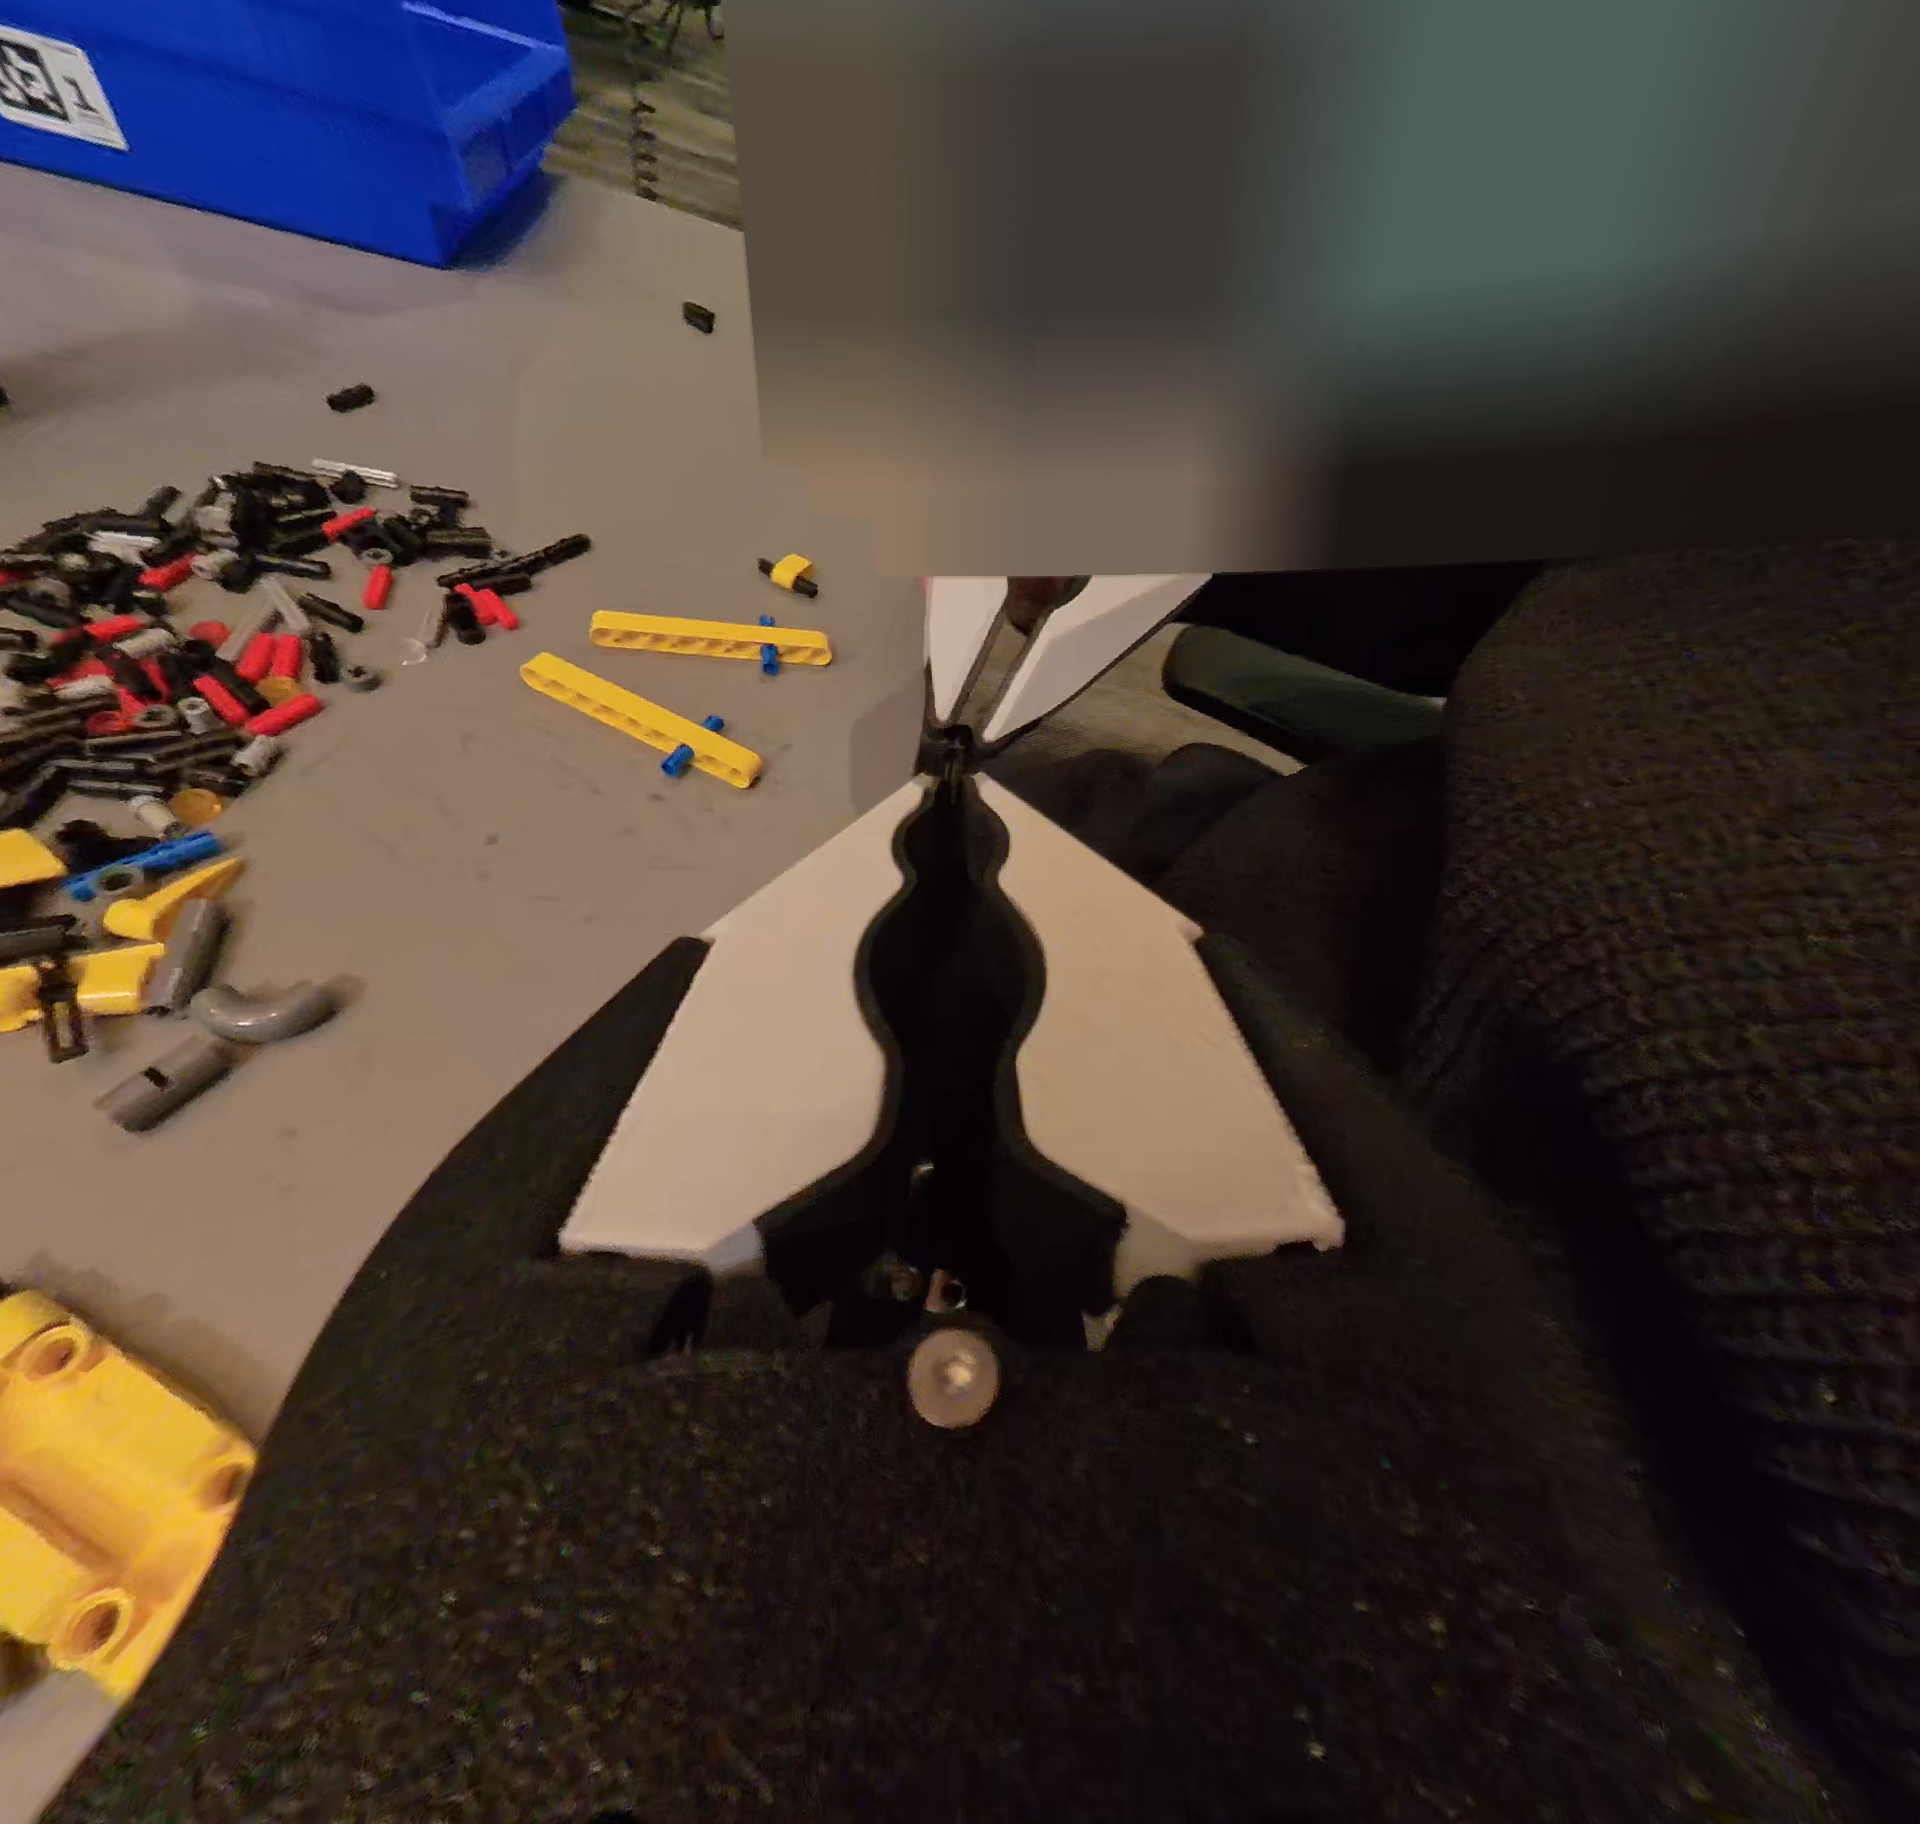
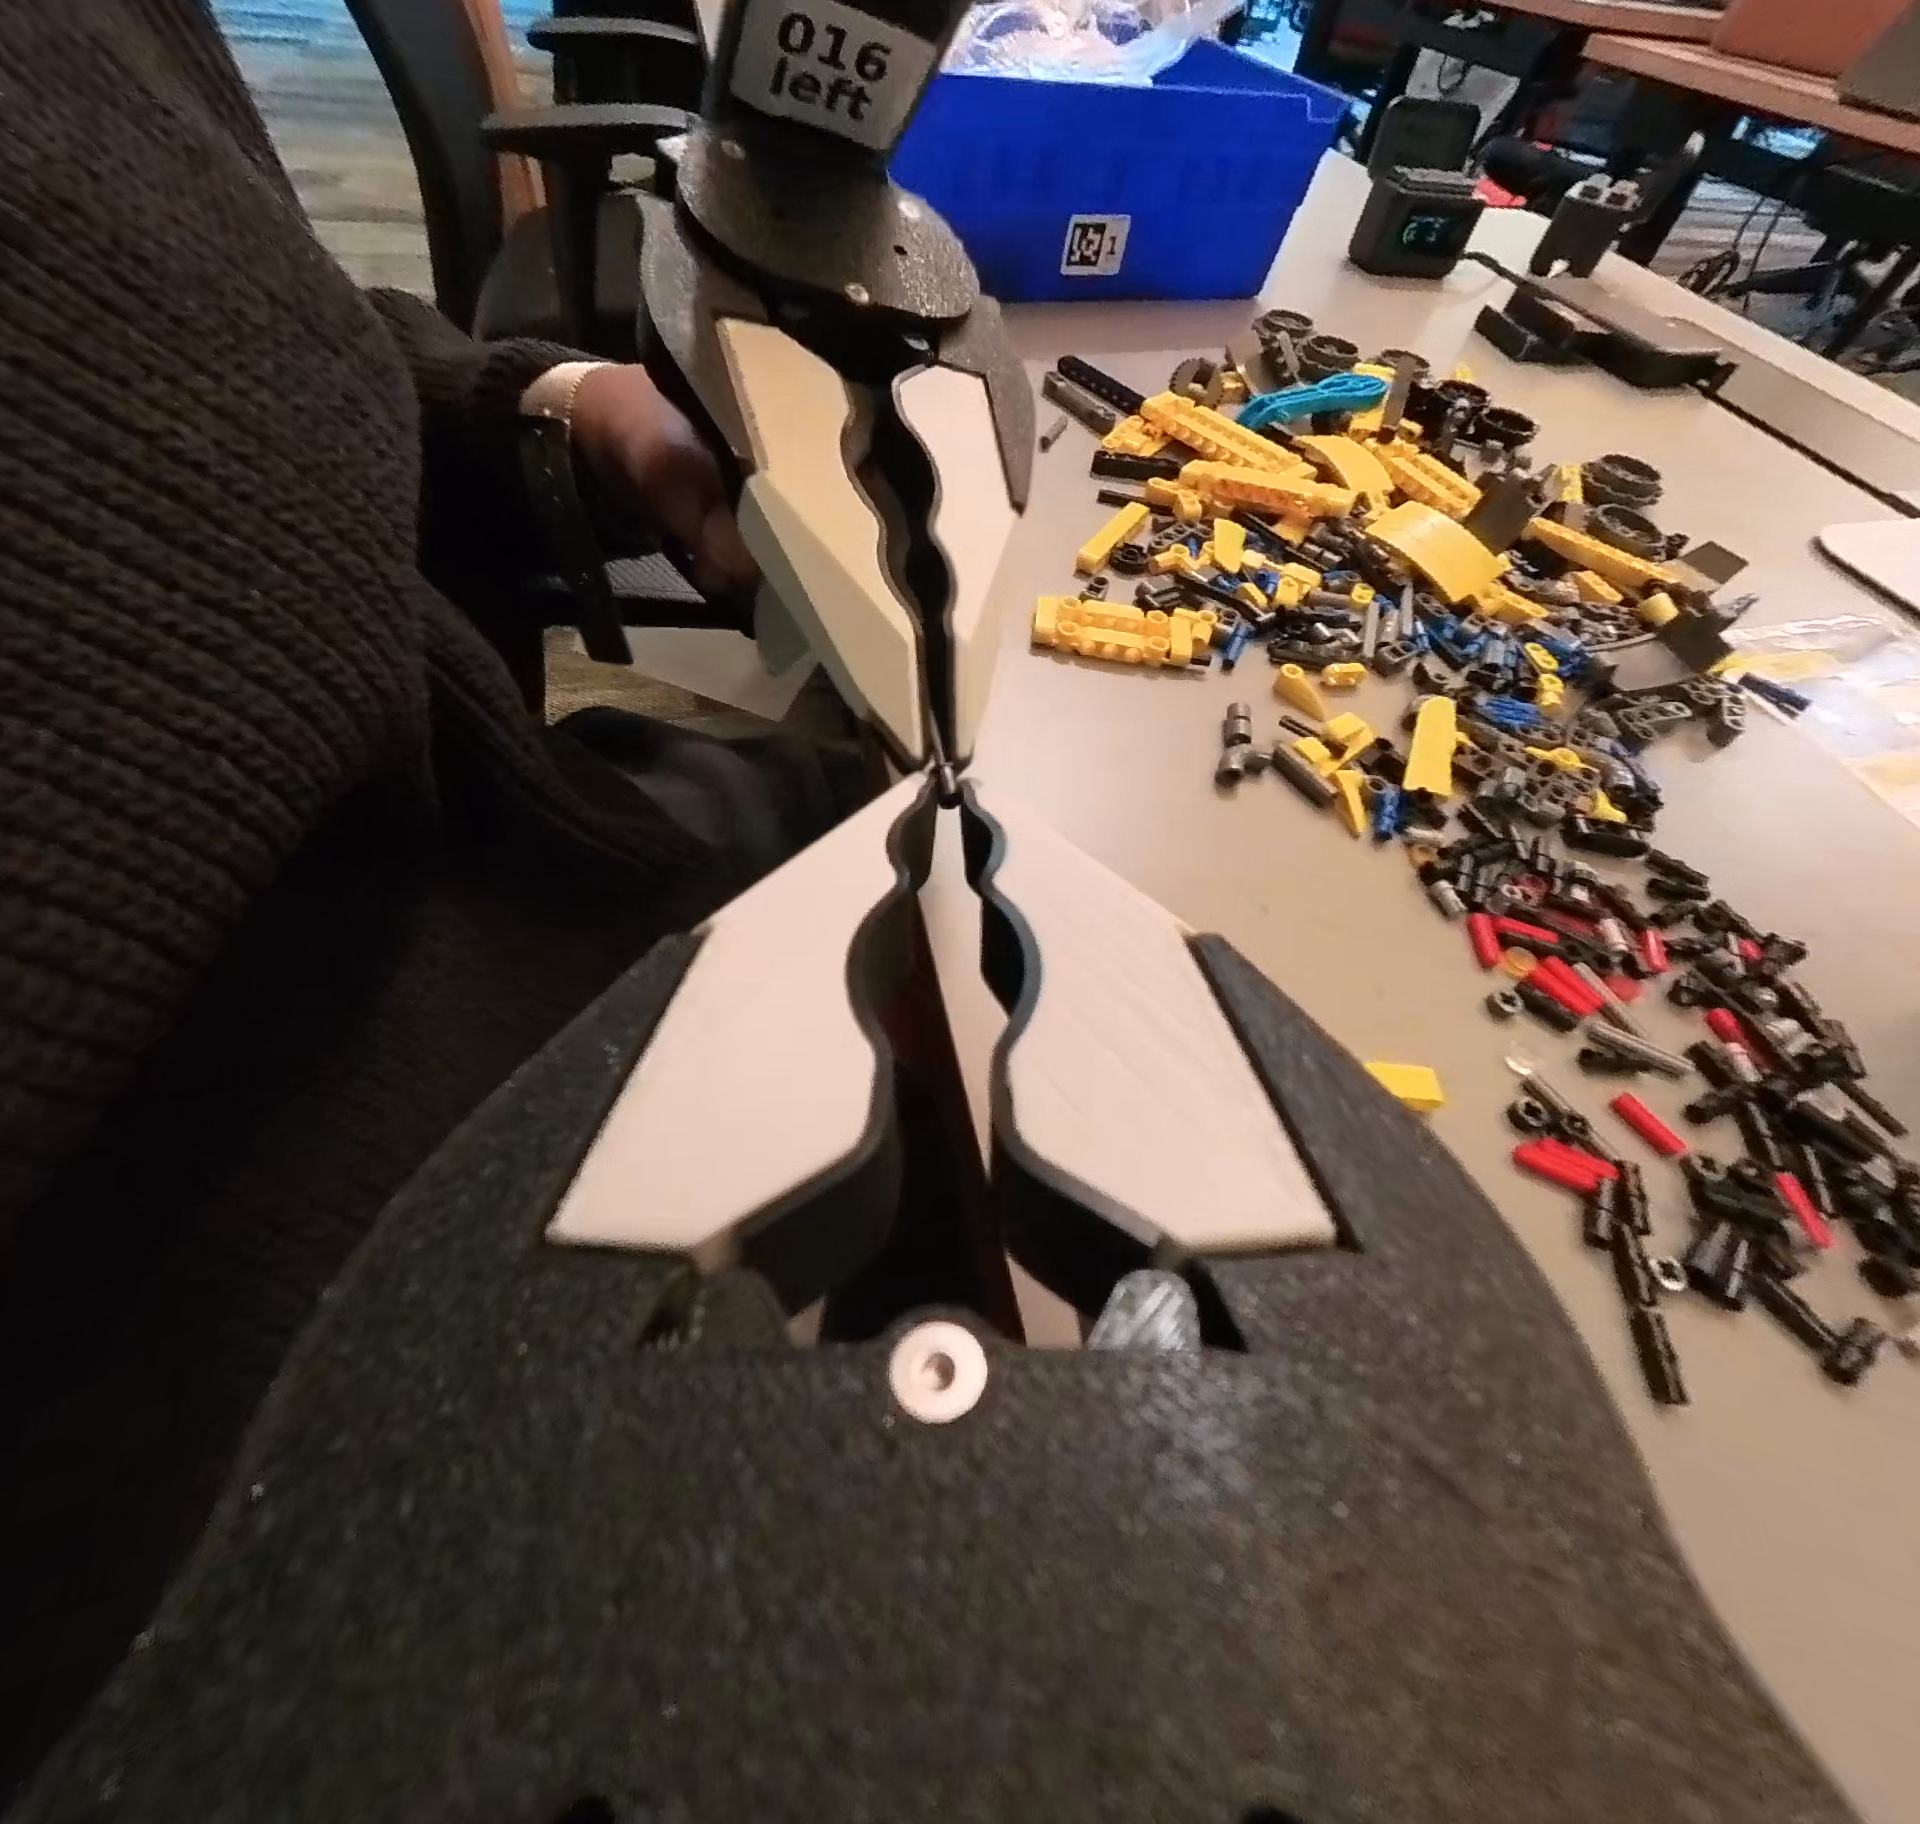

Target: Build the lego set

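Left gripper [image 1: 948,777] and right gripper [image 2: 943,789] tip to tip beyond the table [image 1: 499,839] edge, both pinched narrow on one small black pin [image 2: 948,775] between them; too small to tell more than dark, short and thin. White fingers [image 2: 790,1026] with wavy black inner edges on each.

Left of the left gripper's tips: two yellow beams [image 1: 639,704], each crossed by one blue pin. Just beyond these, one small yellow piece [image 1: 792,571] on a black pin. Farther left, a heap of black and red pins [image 1: 187,631], too many to count. Far ahead to the left, one blue bin [image 1: 312,60] bearing a white sticker with a black square code. Near the gripper's base, one big yellow block [image 1: 94,1483].

Right of the right gripper: a heap of yellow, black and blue parts [image 2: 1455,548], with one lone yellow wedge [image 2: 1408,1083] nearest. White printed label [image 2: 826,60] on the left gripper's black handle. Dark knitted sleeve [image 2: 156,527] to the left.
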Demonstrator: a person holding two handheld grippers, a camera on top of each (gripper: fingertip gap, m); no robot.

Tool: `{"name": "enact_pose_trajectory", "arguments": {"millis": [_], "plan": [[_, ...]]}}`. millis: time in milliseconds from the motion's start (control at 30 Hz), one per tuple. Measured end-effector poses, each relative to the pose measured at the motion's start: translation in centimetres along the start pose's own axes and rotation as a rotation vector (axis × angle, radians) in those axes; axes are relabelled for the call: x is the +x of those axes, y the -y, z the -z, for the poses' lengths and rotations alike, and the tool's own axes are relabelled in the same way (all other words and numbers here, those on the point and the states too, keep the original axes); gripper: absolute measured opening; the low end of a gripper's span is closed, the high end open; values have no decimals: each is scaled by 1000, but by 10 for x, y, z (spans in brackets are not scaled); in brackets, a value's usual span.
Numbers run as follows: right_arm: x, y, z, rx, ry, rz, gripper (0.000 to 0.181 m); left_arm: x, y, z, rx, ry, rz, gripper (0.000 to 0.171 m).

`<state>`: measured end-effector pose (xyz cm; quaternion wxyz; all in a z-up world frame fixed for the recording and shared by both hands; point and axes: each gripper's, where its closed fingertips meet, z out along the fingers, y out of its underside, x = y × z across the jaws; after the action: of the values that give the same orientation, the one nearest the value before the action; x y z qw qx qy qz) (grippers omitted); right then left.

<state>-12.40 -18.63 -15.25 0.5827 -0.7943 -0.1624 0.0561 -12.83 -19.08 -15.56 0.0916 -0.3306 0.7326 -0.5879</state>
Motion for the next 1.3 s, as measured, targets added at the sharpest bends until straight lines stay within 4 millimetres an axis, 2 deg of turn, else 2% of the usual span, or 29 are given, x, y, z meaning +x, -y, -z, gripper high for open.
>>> {"name": "enact_pose_trajectory", "arguments": {"millis": [100,167,267,333,467,533,600,1000,1100,1167,1300], "plan": [[3,8,2,45,-38,52,5,1,7,3,58,-73,125,0],[6,16,5,85,-87,133,11,4,13,7,112,-162,242,0],[-5,21,6,75,-29,205,14,13,26,15,191,-343,429,1],[-11,33,8,109,7,228,14,18,30,20,207,-440,528,0],[-15,45,7,114,41,297,13,27,31,23,203,-523,577,0],[-16,45,4,97,47,337,13,29,32,25,205,-553,592,0],[-19,46,3,98,66,362,5,31,31,27,208,-571,588,0],[-23,42,-6,39,130,381,5,29,24,29,191,-598,611,0],[-15,43,-7,12,132,315,5,17,27,29,229,-526,607,5],[-3,42,-10,-33,107,258,5,-11,28,35,283,-309,547,32],[24,13,-20,-309,59,150,5,-55,15,67,260,128,360,36]]}}
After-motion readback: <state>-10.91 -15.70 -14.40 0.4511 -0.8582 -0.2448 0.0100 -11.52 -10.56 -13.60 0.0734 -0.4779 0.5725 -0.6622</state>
